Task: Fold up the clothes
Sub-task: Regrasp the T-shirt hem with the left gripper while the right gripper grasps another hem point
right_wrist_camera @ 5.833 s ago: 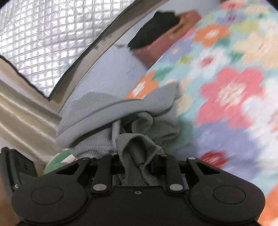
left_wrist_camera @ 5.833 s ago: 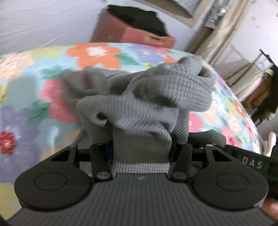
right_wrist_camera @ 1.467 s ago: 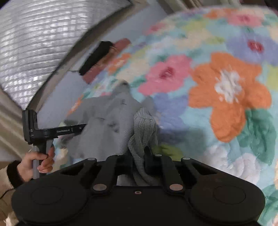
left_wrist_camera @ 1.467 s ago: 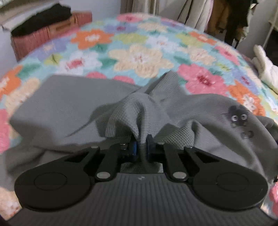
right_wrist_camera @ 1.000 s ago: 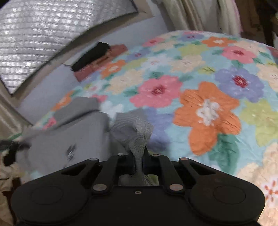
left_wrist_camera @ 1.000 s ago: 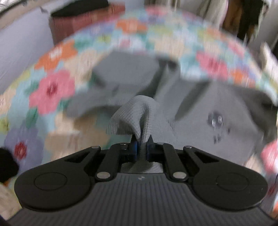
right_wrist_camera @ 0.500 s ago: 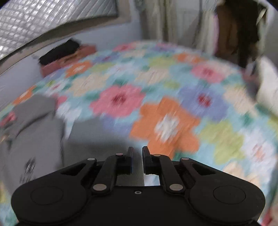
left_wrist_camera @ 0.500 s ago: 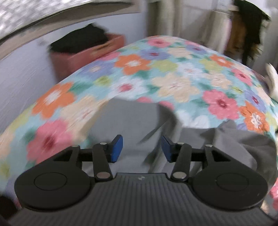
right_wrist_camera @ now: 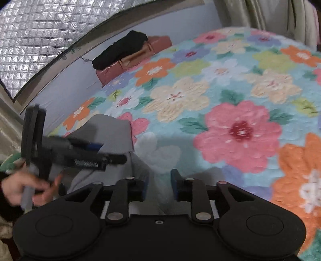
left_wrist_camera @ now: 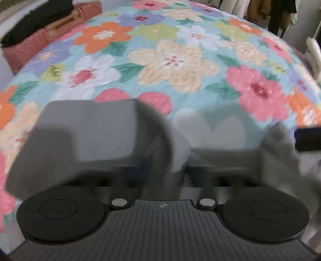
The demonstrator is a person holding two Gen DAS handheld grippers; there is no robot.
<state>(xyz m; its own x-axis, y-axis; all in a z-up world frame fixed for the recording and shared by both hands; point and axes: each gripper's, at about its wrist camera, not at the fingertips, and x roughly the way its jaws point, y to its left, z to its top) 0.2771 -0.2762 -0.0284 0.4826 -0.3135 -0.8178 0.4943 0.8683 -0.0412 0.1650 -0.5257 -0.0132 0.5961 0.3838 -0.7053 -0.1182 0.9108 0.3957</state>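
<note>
A grey knit garment (left_wrist_camera: pixel 86 130) lies on the floral bedspread, its flat panel at the left and a crumpled part (left_wrist_camera: pixel 280 152) at the right. My left gripper (left_wrist_camera: pixel 162 172) sits low over it. Blur and cloth hide its fingers, and a raised fold meets them at the centre, so it reads as shut on the cloth. The right wrist view shows that left gripper (right_wrist_camera: pixel 120 158) in a person's hand (right_wrist_camera: pixel 20 186), lying across the garment (right_wrist_camera: pixel 112 128). My right gripper (right_wrist_camera: pixel 159 180) hangs at the garment's right edge, jaws opening, blue pads (right_wrist_camera: pixel 175 183) apart, nothing pinched.
The floral bedspread (right_wrist_camera: pixel 240 130) stretches far and right. At its far edge stands a pink box (right_wrist_camera: pixel 136 58) with a black garment (right_wrist_camera: pixel 120 48) on top, against a pale wall. A quilted silver panel (right_wrist_camera: pixel 40 30) and curtains (right_wrist_camera: pixel 260 12) rise behind.
Both grippers let go of the cloth bunches they held. The left opened wide, swung over the garment and closed low on it. The right moved off to the garment's edge with jaws parting.
</note>
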